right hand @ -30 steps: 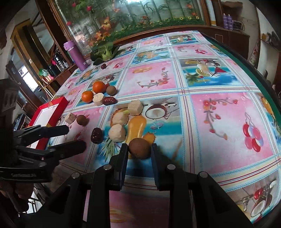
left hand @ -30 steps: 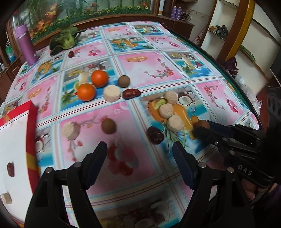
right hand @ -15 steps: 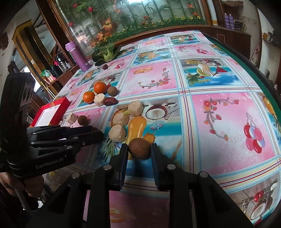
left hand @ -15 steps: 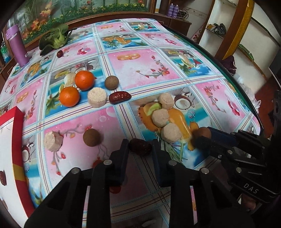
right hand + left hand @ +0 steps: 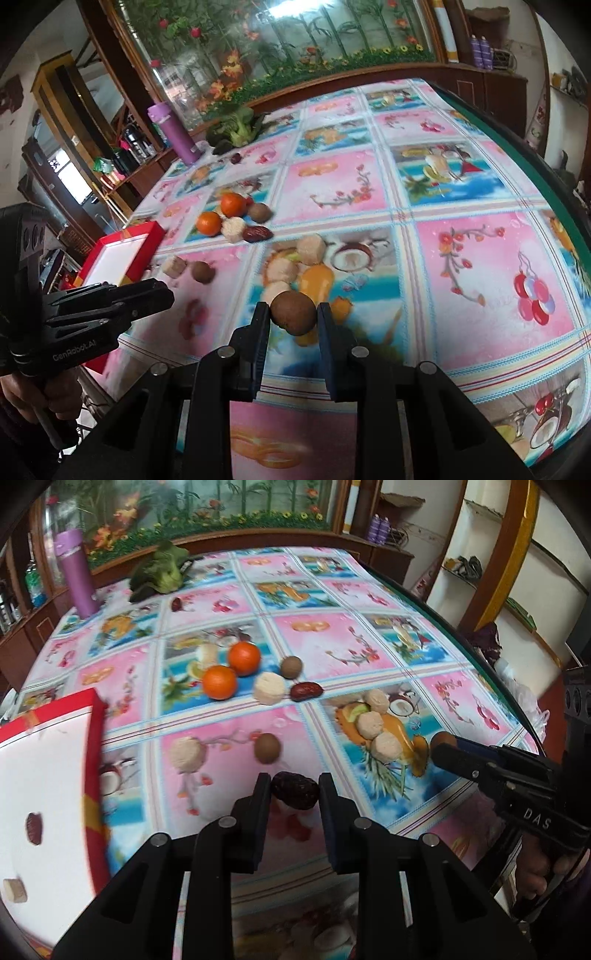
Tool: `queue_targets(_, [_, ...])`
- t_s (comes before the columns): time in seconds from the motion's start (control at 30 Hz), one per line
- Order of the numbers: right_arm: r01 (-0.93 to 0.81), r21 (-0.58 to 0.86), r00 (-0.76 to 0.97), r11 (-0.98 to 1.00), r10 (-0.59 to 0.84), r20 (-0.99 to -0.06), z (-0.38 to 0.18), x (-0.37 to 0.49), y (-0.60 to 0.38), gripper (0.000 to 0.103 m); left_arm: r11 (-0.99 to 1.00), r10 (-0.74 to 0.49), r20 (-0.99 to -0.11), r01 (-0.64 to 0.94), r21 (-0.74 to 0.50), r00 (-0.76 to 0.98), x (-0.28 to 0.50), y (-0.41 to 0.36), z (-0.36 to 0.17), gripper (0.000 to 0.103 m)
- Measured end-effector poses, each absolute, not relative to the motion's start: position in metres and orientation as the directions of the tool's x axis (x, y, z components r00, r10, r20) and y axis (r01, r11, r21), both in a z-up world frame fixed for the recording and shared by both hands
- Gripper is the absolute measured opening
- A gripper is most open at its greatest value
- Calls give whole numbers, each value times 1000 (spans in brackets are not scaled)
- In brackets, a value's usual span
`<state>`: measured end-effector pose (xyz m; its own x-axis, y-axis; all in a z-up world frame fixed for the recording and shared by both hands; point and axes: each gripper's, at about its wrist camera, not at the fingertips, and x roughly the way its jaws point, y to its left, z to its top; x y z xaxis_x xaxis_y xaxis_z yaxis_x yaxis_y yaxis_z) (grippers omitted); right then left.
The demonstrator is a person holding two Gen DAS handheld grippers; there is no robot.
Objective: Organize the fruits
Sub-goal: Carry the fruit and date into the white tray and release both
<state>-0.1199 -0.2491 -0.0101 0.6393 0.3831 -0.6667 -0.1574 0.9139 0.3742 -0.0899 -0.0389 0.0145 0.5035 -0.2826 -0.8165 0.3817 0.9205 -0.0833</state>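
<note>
My left gripper [image 5: 294, 792] is shut on a dark red date [image 5: 295, 789], held just above the patterned tablecloth. My right gripper [image 5: 293, 314] is shut on a round brown fruit [image 5: 293, 312], lifted over the cloth; it also shows at the right of the left wrist view as the right gripper [image 5: 441, 747]. On the cloth lie two oranges [image 5: 243, 658] [image 5: 219, 681], another date [image 5: 305, 691], brown round fruits [image 5: 291, 667] [image 5: 267, 747] and several pale round pieces [image 5: 269, 688]. A red-rimmed white box [image 5: 44, 775] at the left holds a date [image 5: 34, 828] and a pale piece [image 5: 14, 890].
A purple bottle [image 5: 75, 572] and a leafy green vegetable [image 5: 162, 572] stand at the far side, with a small dark fruit [image 5: 176, 604] near them. The table edge [image 5: 480, 657] curves down the right. A hand [image 5: 40, 391] holds the left gripper [image 5: 110, 306].
The left gripper moved forward over the date, shut on it and lifted it toward the red box. The right gripper stayed shut on the brown fruit and raised it slightly.
</note>
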Motion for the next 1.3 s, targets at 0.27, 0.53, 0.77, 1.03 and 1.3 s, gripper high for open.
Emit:
queue_targets(0.27, [-307,348,602,886,464,-650,10,-110,-178,25,965,-194,-768,260,-36,611,-106,19,36,28])
queue_targets(0.53, [-437,370,525,820,567,-635,25,-82,-91,25,998,-7,-728,46,34,686,-111,95,38,28])
queue_targets(0.77, [-525,360,456,771,613,-646,24,-68,-18,25,991,135,-712,-106,86,689,-111,150,33,28])
queue_targets(1.03, [-563,352,392,748,617,-683,10,-66,27,24,973,225,-714,-193,127,663,-107,182,21,28])
queue_targets(1.3, [-570,344,355,746,602,-715,-2,-67,40,24,967,246,-729,-217,136,639,-106,194,11,28])
